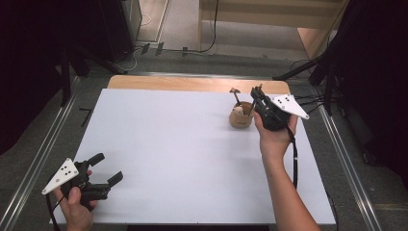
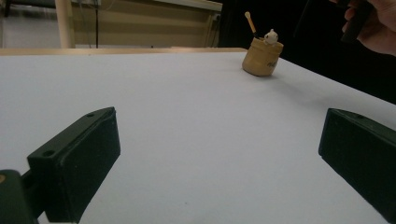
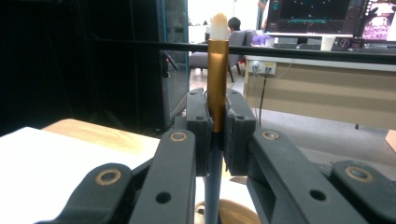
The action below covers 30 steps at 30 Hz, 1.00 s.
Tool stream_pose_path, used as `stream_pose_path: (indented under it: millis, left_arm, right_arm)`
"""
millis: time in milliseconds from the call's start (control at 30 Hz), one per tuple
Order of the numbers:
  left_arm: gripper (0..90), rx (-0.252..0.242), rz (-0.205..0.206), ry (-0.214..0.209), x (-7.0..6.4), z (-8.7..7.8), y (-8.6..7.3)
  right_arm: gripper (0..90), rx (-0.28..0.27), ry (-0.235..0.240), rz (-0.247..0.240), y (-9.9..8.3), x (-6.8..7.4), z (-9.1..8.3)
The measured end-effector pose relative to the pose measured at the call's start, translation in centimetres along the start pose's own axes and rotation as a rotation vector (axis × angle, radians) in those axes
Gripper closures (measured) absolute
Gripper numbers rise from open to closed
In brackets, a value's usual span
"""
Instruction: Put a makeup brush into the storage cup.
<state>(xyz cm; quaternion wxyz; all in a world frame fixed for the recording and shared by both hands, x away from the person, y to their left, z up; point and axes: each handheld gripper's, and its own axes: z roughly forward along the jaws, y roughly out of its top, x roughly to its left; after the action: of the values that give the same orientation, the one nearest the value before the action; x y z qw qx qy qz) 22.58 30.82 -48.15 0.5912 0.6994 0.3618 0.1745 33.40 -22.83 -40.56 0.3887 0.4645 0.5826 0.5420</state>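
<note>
The right gripper [image 3: 217, 126] has its fingers [image 3: 198, 121] clenched on a slim pen [image 3: 217, 84], gripping the gold barrel just above the dark lower shaft, with the pale tip standing upright above them. The pen hangs over a small tan pot [image 1: 240, 117] at the far right of the white bench [image 1: 183, 154]; the pot also carries a second stick and a small white figure. The pen appears light, rigid and smooth, so it could slip or pivot; a hold square across the barrel near mid-length seems soundest. The pot looks light and easily tipped. The left gripper [image 1: 107, 168] hovers over the near left corner, fingers released and empty.
</note>
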Motion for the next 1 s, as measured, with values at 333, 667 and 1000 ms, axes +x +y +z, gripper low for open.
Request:
stream_pose_path:
  millis: [333, 667, 1000]
  left_arm:
    - [0.0, 0.000, 0.000, 0.000, 0.1, 0.0, 0.0]
    - [0.0, -0.002, -0.001, -0.002, 0.1, 0.0, 0.0]
    - [0.0, 0.000, -0.001, -0.002, 0.1, 0.0, 0.0]
  right_arm:
    - [84.1, -0.006, -0.037, -0.023, -1.2, -0.8, 1.7]
    - [84.1, 0.005, -0.031, 0.008, -2.2, -1.6, 2.9]
    - [84.0, 0.035, -0.035, 0.014, -3.2, -1.9, 3.9]
